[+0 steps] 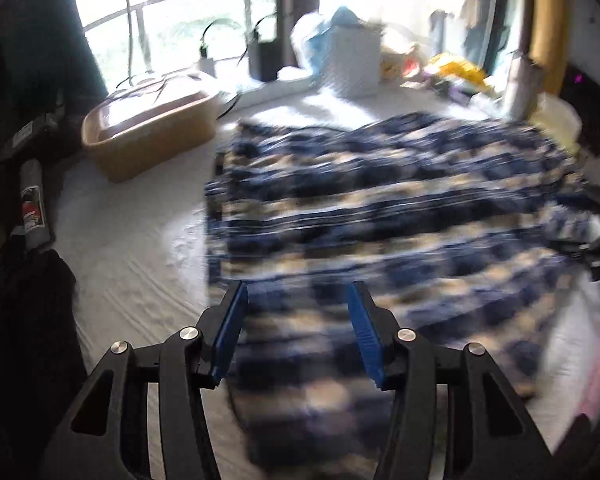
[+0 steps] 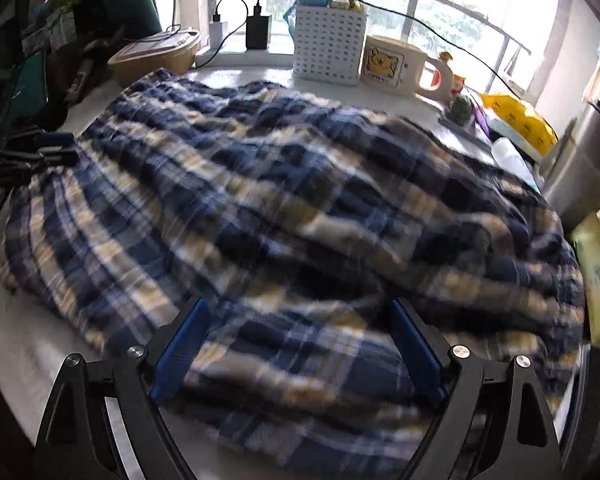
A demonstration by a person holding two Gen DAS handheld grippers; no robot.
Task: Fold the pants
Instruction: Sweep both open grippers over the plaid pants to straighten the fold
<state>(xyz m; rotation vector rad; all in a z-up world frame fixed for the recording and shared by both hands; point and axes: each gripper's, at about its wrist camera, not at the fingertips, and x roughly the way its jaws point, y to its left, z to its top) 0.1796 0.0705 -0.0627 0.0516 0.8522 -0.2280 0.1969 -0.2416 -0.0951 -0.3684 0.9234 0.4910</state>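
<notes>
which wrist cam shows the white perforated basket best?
Right wrist view: the white basket is sharp by the window, its holes and contents visible. In the left wrist view the same basket is blurred and washed out by backlight, so only its pale outline reads.

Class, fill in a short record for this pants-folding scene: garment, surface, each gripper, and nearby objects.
garment: plaid pants, blue and tan, lying rumpled on the surface
surface: white tabletop by a window
left gripper: open, over the near edge of the pants
right gripper: open wide, fabric between the fingers but not pinched
nearby: tan lidded tub, white perforated basket, bear mug, yellow bag
</notes>
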